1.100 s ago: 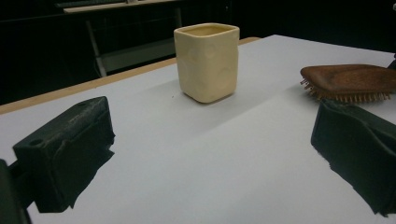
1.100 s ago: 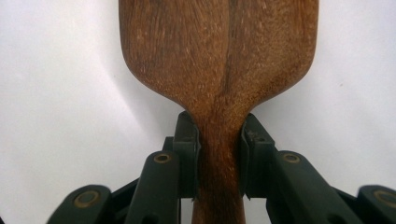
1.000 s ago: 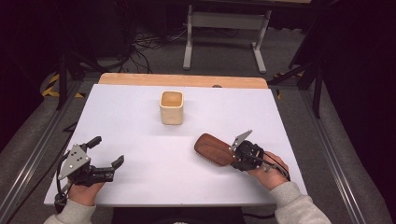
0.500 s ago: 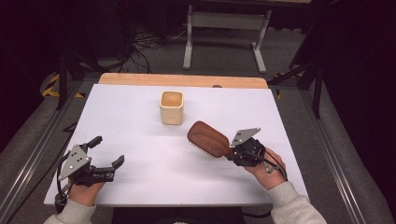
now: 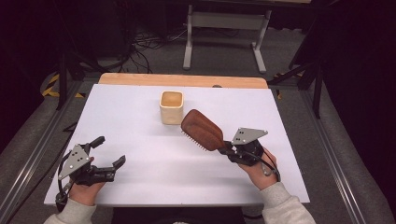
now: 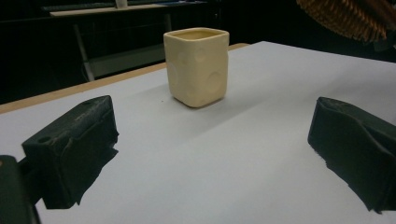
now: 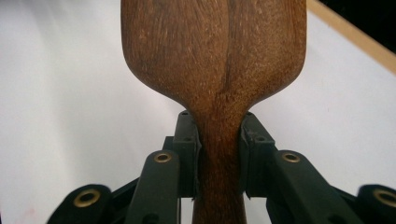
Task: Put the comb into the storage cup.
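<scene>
The right gripper (image 5: 229, 150), fingers clenched on the hairbrush (image 5: 202, 129) handle, holds it raised; the left gripper (image 5: 110, 152) rests spread open.

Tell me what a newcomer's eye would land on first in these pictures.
First the wooden hairbrush, lifted off the white table right of centre, its handle clamped in the right gripper, its bristles facing down and its head pointing toward the cup. Next the cream square cup, standing upright alone near the table's far middle. Last the left gripper, jaws wide open with nothing between them, low at the near left corner.
</scene>
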{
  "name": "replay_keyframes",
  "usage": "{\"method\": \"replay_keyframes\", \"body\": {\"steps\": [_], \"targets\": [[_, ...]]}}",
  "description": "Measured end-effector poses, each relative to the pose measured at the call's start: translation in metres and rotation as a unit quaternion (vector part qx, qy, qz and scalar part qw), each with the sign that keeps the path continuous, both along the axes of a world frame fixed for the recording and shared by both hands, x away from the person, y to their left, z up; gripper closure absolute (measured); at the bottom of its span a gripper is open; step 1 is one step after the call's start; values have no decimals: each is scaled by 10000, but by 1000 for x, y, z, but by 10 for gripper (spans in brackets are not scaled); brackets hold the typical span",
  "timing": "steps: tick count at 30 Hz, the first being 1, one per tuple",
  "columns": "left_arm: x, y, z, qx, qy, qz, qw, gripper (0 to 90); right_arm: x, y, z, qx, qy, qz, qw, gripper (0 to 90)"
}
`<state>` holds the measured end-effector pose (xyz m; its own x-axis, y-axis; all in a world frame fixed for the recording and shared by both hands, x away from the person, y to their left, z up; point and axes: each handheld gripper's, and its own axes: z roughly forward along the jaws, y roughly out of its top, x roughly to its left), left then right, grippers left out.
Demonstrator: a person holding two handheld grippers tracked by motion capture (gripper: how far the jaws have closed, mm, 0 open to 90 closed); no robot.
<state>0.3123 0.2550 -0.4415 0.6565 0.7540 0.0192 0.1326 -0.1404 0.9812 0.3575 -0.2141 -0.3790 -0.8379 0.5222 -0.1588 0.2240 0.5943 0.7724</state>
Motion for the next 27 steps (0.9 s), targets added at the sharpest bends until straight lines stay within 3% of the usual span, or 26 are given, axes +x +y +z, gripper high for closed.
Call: {"method": "replay_keyframes", "body": {"steps": [8,13,20,27], "targets": [[1,0,1,-53,52,-157,9998,9,-1,12,-3,601,-209,205,9978,723],[1,-1,1,-42,65,-186,9998,12,-2,19,-9,1014,-369,304,9937,722],[2,-4,1,-27,86,-198,9998,20,-3,32,-21,1361,-460,396,9888,722],[4,-7,1,-46,119,-262,9996,20,-3,43,-33,1499,-505,494,9862,722]]}}
